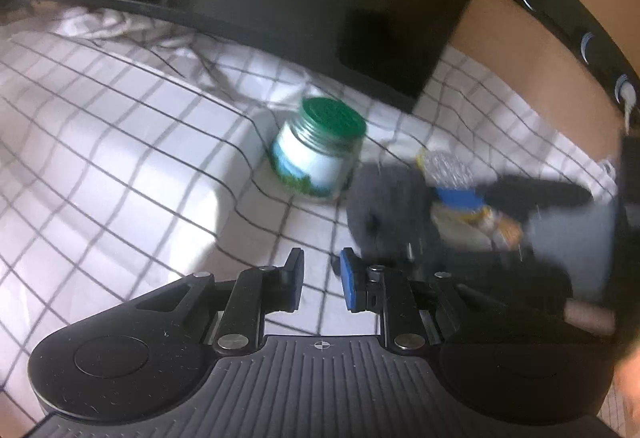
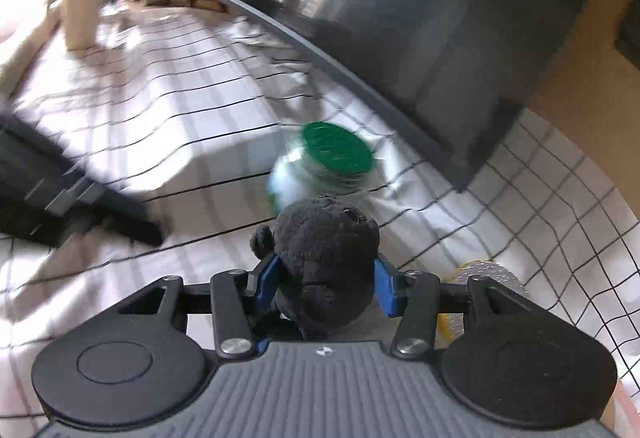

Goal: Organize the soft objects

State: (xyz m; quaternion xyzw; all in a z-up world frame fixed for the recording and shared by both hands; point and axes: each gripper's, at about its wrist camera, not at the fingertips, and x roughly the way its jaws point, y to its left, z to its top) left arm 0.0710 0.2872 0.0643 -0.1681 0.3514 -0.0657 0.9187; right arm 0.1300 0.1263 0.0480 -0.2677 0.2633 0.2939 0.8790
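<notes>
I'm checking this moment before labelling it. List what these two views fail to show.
- Jar label: motion blur in both views, unreadable.
- Plush lower body: right wrist view, hidden behind the right gripper.
- Silver-and-yellow item: right view, partly behind the gripper; left view, blurred. Unidentifiable.
- Right gripper's pads in the left view: smeared by blur.
- Dark box: cut off by the top edge.

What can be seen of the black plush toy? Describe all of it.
The black plush toy is a small stuffed animal of fuzzy dark fabric, with a round head, a glossy bead eye and a small rounded ear. It sits between the blue pads of the right gripper, which press on both its sides, above the checked cloth. The left wrist view shows it only as a blur.
</notes>
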